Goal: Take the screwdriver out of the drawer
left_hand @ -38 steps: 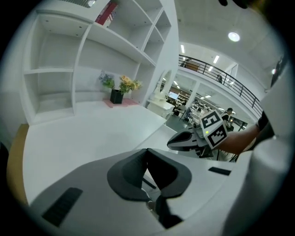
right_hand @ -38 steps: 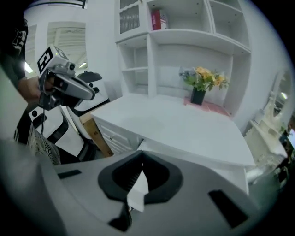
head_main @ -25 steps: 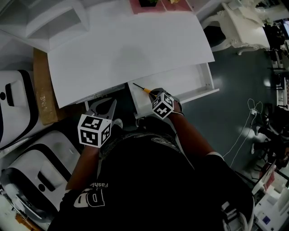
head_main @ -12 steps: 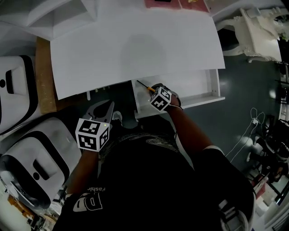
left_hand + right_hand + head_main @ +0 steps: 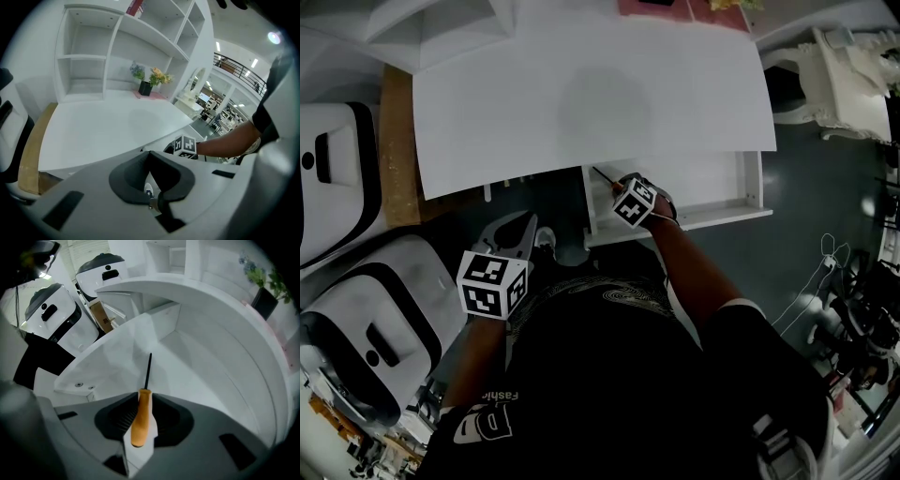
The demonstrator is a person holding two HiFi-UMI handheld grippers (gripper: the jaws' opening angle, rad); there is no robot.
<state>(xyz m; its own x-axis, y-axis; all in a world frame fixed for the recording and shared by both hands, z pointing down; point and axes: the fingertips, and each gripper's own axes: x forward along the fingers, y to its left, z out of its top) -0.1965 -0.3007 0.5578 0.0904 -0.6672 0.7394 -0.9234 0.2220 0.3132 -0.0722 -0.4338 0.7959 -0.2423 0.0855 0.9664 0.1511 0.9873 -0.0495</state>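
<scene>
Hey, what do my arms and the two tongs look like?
Left tongs and right tongs are light grey plastic with dark pads; each carries a white cube with black square markers. The right jaws have just been opening, a screwdriver between them. You wear a black short-sleeved top with white print.

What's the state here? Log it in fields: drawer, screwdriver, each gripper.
drawer: open, pulled out from under the white desk top
right gripper: at the drawer's left end, jaws have just been opening, pads clear of the screwdriver between them
screwdriver: orange handle between those jaws, shaft pointing into the drawer
left gripper: shut, empty, off to the drawer's left
</scene>
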